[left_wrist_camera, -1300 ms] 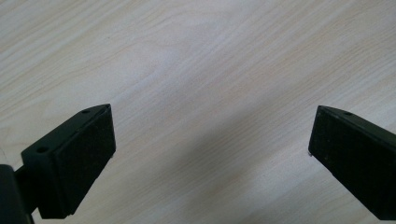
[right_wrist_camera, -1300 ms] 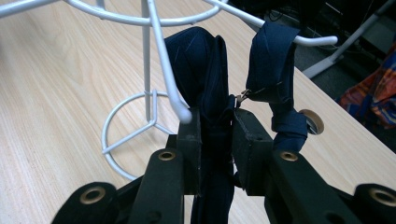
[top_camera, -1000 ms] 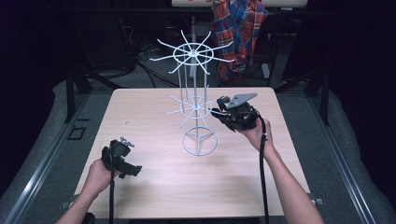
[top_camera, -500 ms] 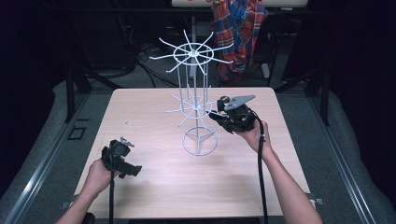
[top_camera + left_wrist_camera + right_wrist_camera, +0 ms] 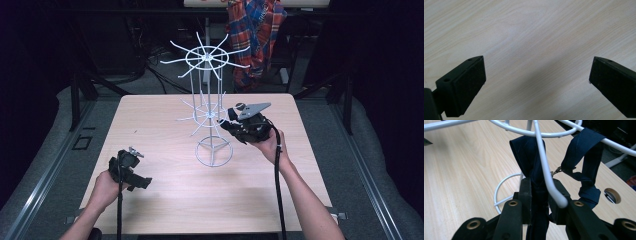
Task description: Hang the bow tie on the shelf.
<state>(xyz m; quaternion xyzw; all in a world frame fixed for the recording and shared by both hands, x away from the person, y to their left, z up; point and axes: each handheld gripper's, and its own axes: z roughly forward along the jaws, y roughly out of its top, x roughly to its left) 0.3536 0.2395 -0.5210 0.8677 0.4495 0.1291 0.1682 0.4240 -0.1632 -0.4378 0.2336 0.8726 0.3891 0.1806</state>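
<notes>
At rack's (image 5: 206, 107) lower tier, R tongs (image 5: 539, 195) pinch navy strap (image 5: 534, 165); L tongs (image 5: 536, 82) spread over desk (image 5: 160, 125). Lift loop clear of prong tip w/o tilting rack.

Light wooden table (image 5: 165, 125) carrying a white wire rack (image 5: 210, 107)

The pale, wood-grained top stands on a grey floor (image 5: 55, 135). The rack's ring base (image 5: 214, 152) rests directly on the wood just right of the table's centre, its post rising to two tiers of spoked hooks. A round hole (image 5: 612, 195) pierces the tabletop, seen at 3 o'clock in the right gripper view.
</notes>
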